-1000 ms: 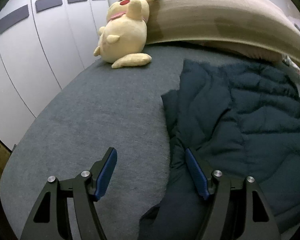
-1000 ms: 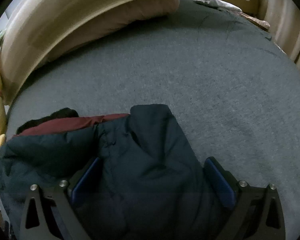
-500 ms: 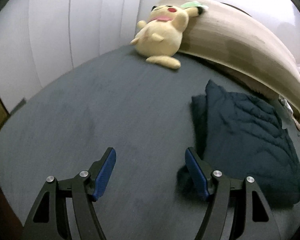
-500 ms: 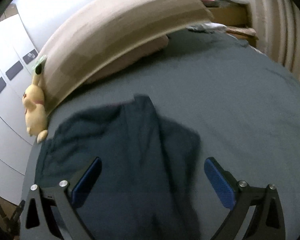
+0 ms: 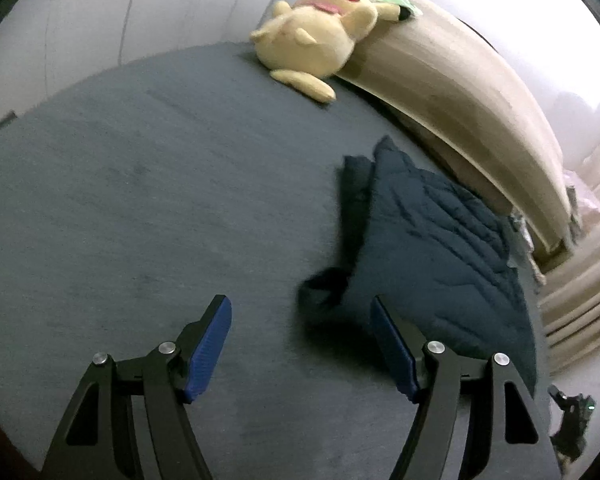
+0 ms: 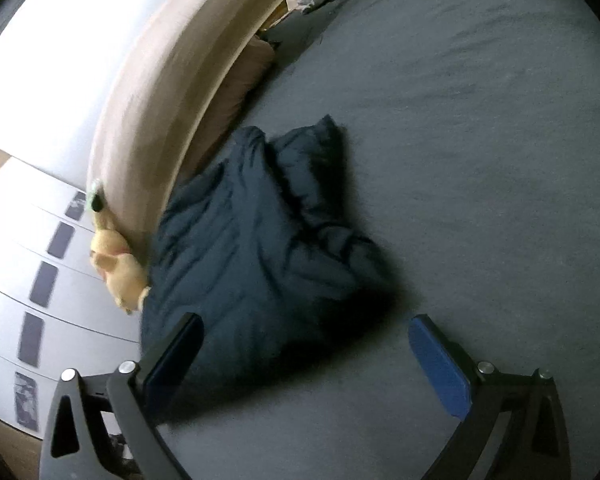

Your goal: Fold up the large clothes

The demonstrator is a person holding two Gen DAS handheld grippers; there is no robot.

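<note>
Now: dark quilted jacket (image 5: 432,248) lies bundled on the bed (image 5: 140,200), near the headboard (image 5: 460,92). Left gripper (image 5: 300,344) and right gripper (image 6: 304,360) both hover with jaws wide, holding nothing. Folding looks nearly done; next likely tidy or check edges.

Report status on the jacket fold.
Left gripper and right gripper open, empty. Dark jacket bundled on bed. Plush toy clear by headboard.
</note>
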